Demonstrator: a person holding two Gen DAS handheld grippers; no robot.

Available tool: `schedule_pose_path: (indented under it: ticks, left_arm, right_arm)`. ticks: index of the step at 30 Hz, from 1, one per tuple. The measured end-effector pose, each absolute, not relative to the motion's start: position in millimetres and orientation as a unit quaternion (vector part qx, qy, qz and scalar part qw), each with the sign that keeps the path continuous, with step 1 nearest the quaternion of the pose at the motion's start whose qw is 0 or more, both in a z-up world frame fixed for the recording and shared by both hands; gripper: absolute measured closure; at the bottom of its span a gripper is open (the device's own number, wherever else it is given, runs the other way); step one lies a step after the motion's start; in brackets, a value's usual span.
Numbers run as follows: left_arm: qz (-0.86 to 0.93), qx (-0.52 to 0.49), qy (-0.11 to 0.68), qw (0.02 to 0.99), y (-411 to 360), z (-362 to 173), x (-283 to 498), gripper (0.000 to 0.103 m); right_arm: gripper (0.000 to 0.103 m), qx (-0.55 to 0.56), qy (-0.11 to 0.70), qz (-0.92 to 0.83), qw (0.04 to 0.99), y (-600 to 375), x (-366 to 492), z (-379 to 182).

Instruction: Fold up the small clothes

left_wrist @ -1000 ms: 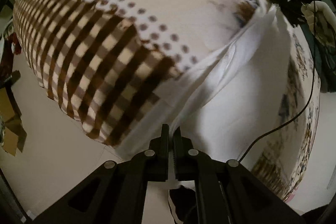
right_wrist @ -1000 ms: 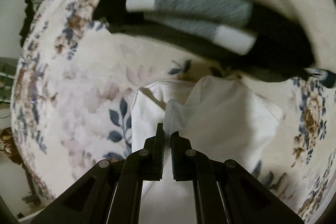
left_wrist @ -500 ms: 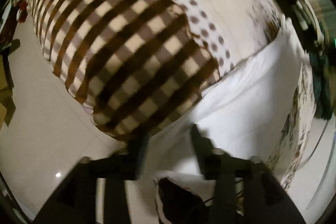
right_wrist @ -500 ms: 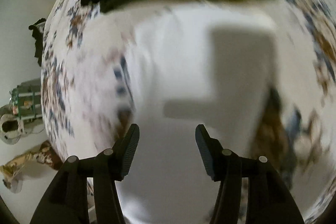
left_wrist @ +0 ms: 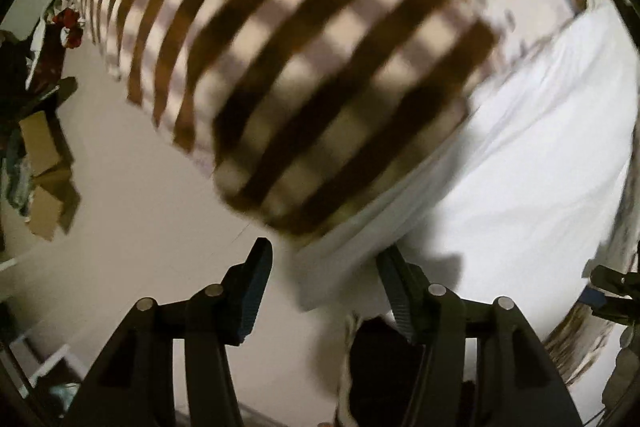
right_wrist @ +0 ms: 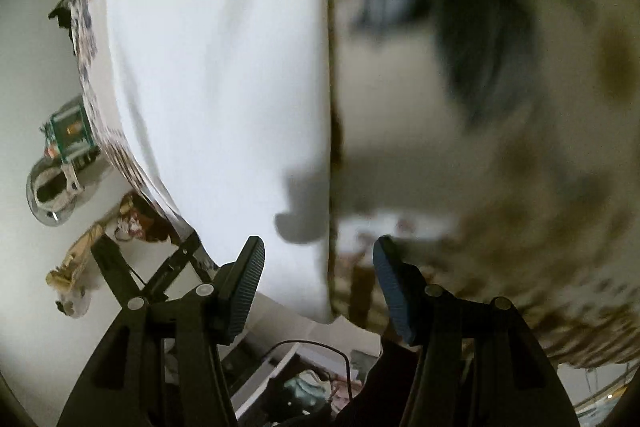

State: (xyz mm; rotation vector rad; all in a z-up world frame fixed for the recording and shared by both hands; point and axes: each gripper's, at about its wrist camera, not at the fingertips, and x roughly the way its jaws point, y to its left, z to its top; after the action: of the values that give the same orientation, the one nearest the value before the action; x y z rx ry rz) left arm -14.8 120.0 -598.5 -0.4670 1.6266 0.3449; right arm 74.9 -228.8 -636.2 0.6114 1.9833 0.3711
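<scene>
A white garment (left_wrist: 532, 163) lies spread flat on the bed, its near hem hanging at the bed's edge. In the left wrist view my left gripper (left_wrist: 326, 267) is open and empty, just short of that hem. In the right wrist view the same white garment (right_wrist: 216, 59) fills the left half, with a straight edge running down the middle. My right gripper (right_wrist: 318, 261) is open and empty, astride the garment's lower edge. Both views are blurred by motion.
The bed carries a brown checked cover (left_wrist: 312, 67) and a floral sheet (right_wrist: 500, 187). Pale floor (left_wrist: 132, 211) lies below, with cardboard boxes (left_wrist: 40, 163) at the left. A dark stand (right_wrist: 120, 267) and clutter sit beside the bed.
Both grippers were shut on the white garment a second ago; both have opened and let it go. The garment now lies flat, and both cameras have swung.
</scene>
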Motion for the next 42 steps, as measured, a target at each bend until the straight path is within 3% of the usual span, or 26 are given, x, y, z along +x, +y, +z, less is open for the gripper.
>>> schedule_pose_path:
  ticks: [5, 11, 14, 15, 17, 26, 31, 32, 33, 34, 37, 40, 41, 42]
  left_arm:
    - [0.176, -0.181, 0.723, 0.643, 124, -579, -37, 0.052]
    - [0.118, -0.222, 0.649, 0.719, 116, -487, 2, 0.052]
    - [0.044, -0.229, 0.612, 0.756, 99, -456, 58, 0.032]
    - [0.013, -0.235, 0.599, 0.765, 93, -451, 85, 0.032]
    - [-0.037, -0.244, 0.587, 0.771, 81, -452, 137, 0.032]
    - [-0.172, -0.241, 0.560, 0.774, 9, -492, 361, 0.032]
    - [-0.214, -0.230, 0.574, 0.756, -12, -526, 417, 0.035]
    - [-0.222, -0.209, 0.578, 0.757, -18, -533, 423, 0.047]
    - [-0.229, -0.199, 0.579, 0.757, -21, -535, 424, 0.084]
    - [-0.235, -0.188, 0.582, 0.755, -24, -540, 429, 0.098]
    - [-0.246, -0.202, 0.561, 0.764, -14, -537, 419, 0.098]
    - [-0.245, -0.237, 0.540, 0.770, 3, -533, 419, 0.098]
    - [-0.238, -0.246, 0.537, 0.771, 10, -534, 415, 0.098]
    - [-0.235, -0.253, 0.538, 0.769, 13, -537, 419, 0.098]
  right_arm:
    - [0.044, 0.241, 0.819, 0.167, 0.493, -218, 48, -640]
    - [0.044, 0.266, 0.784, 0.172, 0.534, -251, 88, -596]
    - [0.044, 0.278, 0.748, 0.161, 0.581, -282, 127, -564]
    - [0.044, 0.286, 0.736, 0.157, 0.593, -290, 139, -556]
    - [0.036, 0.306, 0.714, 0.148, 0.613, -306, 170, -544]
    - [0.036, 0.351, 0.633, 0.064, 0.687, -359, 322, -543]
    - [0.036, 0.408, 0.609, 0.013, 0.680, -393, 371, -564]
    - [0.036, 0.417, 0.605, 0.006, 0.679, -395, 377, -567]
    - [0.036, 0.423, 0.602, 0.000, 0.677, -397, 383, -570]
    - [0.036, 0.424, 0.602, -0.006, 0.676, -398, 387, -572]
    - [0.037, 0.419, 0.602, -0.014, 0.680, -372, 399, -580]
    - [0.045, 0.409, 0.598, -0.014, 0.689, -357, 405, -582]
    - [0.049, 0.411, 0.594, -0.011, 0.692, -355, 406, -583]
    - [0.062, 0.410, 0.592, -0.012, 0.694, -353, 407, -584]
